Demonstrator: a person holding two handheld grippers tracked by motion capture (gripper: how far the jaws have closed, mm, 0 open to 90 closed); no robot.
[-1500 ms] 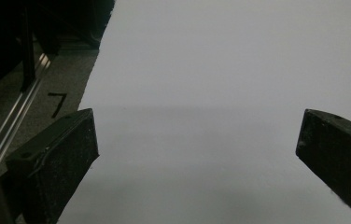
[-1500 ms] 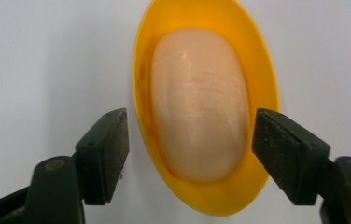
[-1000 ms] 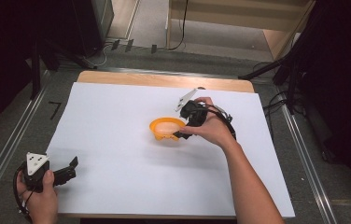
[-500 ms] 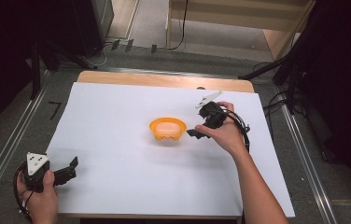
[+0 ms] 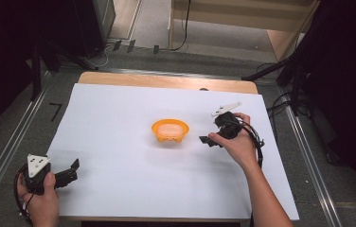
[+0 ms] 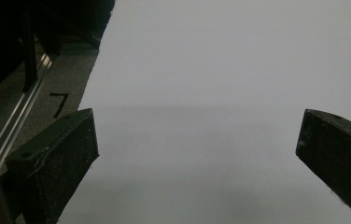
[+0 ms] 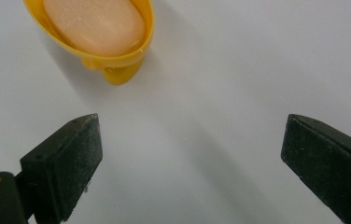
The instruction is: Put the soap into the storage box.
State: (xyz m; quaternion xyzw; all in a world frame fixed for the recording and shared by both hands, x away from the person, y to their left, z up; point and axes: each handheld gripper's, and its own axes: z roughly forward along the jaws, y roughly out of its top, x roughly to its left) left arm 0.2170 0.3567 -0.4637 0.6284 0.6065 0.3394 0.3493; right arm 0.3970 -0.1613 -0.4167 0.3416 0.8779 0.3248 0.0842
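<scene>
Nearby, a smooth oval soap (image 7: 94,23) fills the glossy, seemingly plastic dish (image 7: 122,70); both grippers' fingers gape wide.

White-covered table (image 5: 119,118), grey floor (image 5: 10,142), dark surroundings.

My two black jaws stand wide apart over the white sheet (image 7: 239,70), having just been closing a little, with nothing but bare paper between them. Ahead and toward my left jaw sits a yellow soap dish (image 7: 117,65) holding a pale peach soap bar (image 7: 94,23). The dish is apart from both jaws.
</scene>
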